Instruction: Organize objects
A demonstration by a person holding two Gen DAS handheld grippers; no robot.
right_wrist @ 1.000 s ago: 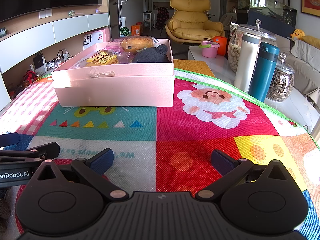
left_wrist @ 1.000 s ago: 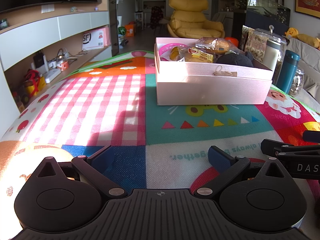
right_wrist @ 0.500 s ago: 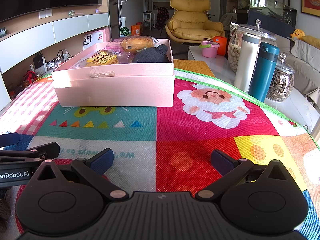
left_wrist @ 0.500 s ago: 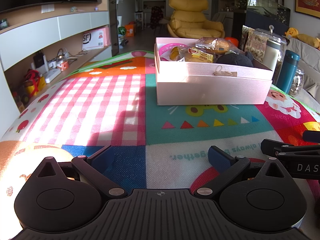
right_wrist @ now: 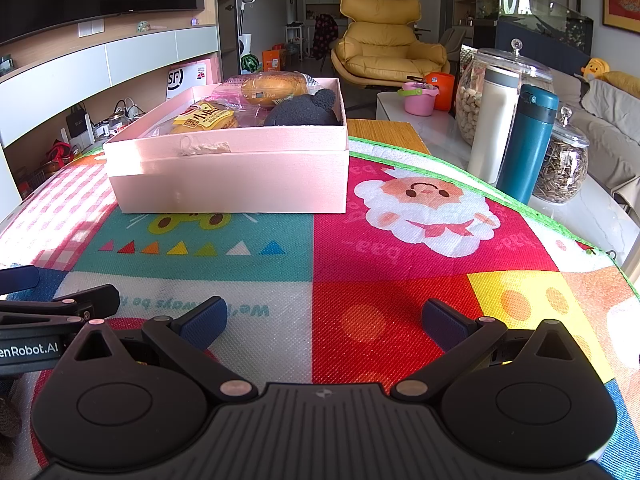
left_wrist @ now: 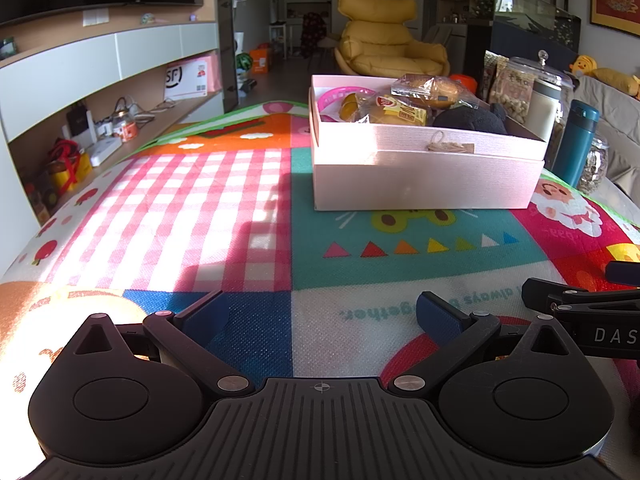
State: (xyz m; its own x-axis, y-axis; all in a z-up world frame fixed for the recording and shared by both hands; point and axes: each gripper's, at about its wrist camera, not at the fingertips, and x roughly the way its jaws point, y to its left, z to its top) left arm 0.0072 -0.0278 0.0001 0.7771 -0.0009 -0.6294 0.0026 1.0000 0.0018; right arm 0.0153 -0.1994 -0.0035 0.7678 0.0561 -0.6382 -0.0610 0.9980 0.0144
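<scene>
A pink box (left_wrist: pixel 424 178) sits on a bright play mat (left_wrist: pixel 224 200) that covers the bench. The box is open on top and full of things. Inside I can see bread in clear bags (left_wrist: pixel 430 89), a yellow snack pack (left_wrist: pixel 400 112), a dark fuzzy toy (left_wrist: pixel 470 120) and a pink ring (left_wrist: pixel 340 94) in the far left corner. A little paper tag (left_wrist: pixel 450 146) hangs on the front wall of the box.

The left tool (left_wrist: pixel 322 314) rests low over the mat, near the front edge, well apart from the box. Its two blue fingers (left_wrist: pixel 206 314) are spread wide and hold nothing. Under it the mat has a blue square and a white patch with writing.

The right tool (right_wrist: pixel 323 320) is just beside the left one, also low over the mat. Its blue fingers (right_wrist: pixel 204 320) are spread wide too, with nothing between them. Under it the mat is red. From this side the pink box (right_wrist: pixel 228 180) stands ahead and to the left, and the dark fuzzy toy (right_wrist: pixel 304 110) sits in its near right corner.

To the right of the mat stand a teal bottle (right_wrist: pixel 526 144) and a white bottle (right_wrist: pixel 492 126), touching or nearly so. Behind them is a big glass jar of nuts (right_wrist: pixel 472 100), and a smaller jar of seeds (right_wrist: pixel 562 168) is beside the teal bottle. A Santa face (right_wrist: pixel 424 208) is drawn on the mat near the box. Far back is a yellow chair (right_wrist: pixel 384 44).
</scene>
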